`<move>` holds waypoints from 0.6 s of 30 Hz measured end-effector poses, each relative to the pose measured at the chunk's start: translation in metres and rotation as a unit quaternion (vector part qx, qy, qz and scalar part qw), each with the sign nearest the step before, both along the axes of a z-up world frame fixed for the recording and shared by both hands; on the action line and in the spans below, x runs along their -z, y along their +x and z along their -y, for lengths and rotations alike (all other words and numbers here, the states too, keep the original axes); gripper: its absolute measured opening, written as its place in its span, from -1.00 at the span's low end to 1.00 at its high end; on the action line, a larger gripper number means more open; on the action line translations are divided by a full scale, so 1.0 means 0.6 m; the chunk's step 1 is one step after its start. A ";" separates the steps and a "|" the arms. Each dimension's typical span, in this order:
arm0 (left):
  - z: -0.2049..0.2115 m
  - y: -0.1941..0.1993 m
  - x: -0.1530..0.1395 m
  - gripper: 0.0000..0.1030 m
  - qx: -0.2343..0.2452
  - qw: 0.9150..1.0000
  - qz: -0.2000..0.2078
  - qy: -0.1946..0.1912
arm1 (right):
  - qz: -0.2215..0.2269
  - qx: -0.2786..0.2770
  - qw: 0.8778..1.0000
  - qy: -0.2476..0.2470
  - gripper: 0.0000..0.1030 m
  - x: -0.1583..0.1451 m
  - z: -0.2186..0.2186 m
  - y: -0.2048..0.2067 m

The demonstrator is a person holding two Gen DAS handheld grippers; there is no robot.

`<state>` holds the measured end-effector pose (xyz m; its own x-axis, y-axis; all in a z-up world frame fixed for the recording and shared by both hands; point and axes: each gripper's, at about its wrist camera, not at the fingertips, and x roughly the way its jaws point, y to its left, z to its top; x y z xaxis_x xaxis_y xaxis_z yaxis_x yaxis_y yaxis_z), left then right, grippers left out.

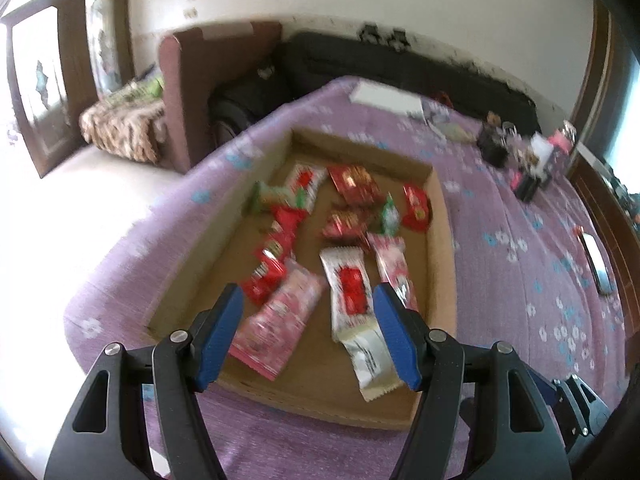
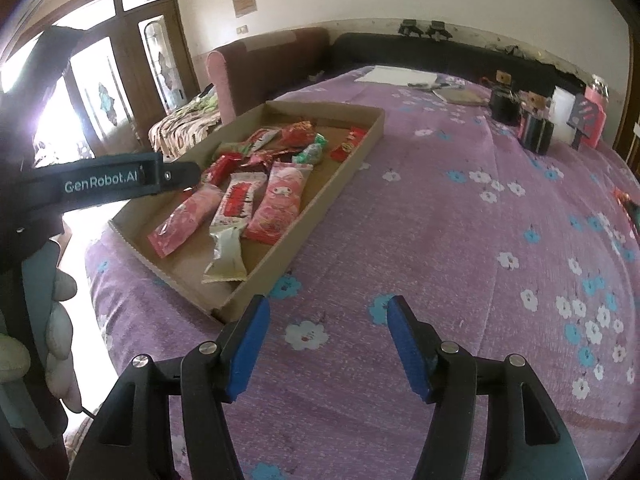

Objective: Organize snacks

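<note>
A shallow cardboard tray [image 1: 442, 236] [image 2: 344, 168] lies on a purple flowered bedspread and holds several snack packets. Near its front lie a pink packet [image 1: 280, 316] [image 2: 186, 220], a white-and-red bar [image 1: 352, 300] [image 2: 236, 204] and another pink packet [image 1: 390, 268] [image 2: 280, 200]. Red and green packets [image 1: 352, 184] lie further back. My left gripper [image 1: 308, 300] is open and empty, hovering over the tray's front end. My right gripper [image 2: 328, 308] is open and empty above the bedspread, to the right of the tray's near corner.
A phone [image 1: 598, 268] lies on the bedspread at the right. Small dark jars and pink boxes [image 2: 536, 120] stand at the far right, with a white paper [image 2: 396, 76] at the far edge. A brown sofa [image 1: 188, 92] stands left of the bed.
</note>
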<state>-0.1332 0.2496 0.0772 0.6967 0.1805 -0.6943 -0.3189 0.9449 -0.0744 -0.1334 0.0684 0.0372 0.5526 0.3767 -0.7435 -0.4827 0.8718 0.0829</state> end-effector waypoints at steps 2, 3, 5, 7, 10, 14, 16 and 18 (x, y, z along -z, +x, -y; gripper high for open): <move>-0.003 -0.019 -0.020 0.30 -0.019 0.999 0.037 0.016 | 0.011 -0.005 1.000 -0.005 0.23 -0.009 -0.007 -0.003; -0.004 -0.027 -0.030 0.30 -0.027 0.998 0.053 0.023 | 0.017 -0.008 1.000 -0.007 0.26 -0.013 -0.010 -0.005; -0.005 -0.052 -0.056 0.49 -0.049 0.993 0.096 0.046 | 0.028 -0.012 1.000 -0.005 0.34 -0.023 -0.015 -0.008; -0.007 -0.086 -0.086 0.83 -0.078 0.983 0.155 0.065 | 0.038 -0.018 0.999 -0.003 0.36 -0.033 -0.019 -0.012; -0.014 -0.122 -0.115 1.00 -0.073 0.969 0.230 0.055 | 0.049 -0.025 0.998 -0.002 0.36 -0.047 -0.027 -0.015; -0.034 -0.109 -0.126 1.00 -0.055 0.974 0.220 0.012 | 0.060 -0.034 0.998 -0.002 0.36 -0.060 -0.038 -0.018; -0.047 -0.088 -0.117 1.00 -0.044 0.982 0.184 -0.015 | 0.065 -0.036 0.997 0.000 0.36 -0.065 -0.040 -0.020; -0.059 -0.081 -0.104 1.00 -0.046 0.983 0.172 -0.039 | 0.068 -0.037 0.997 0.003 0.38 -0.068 -0.041 -0.024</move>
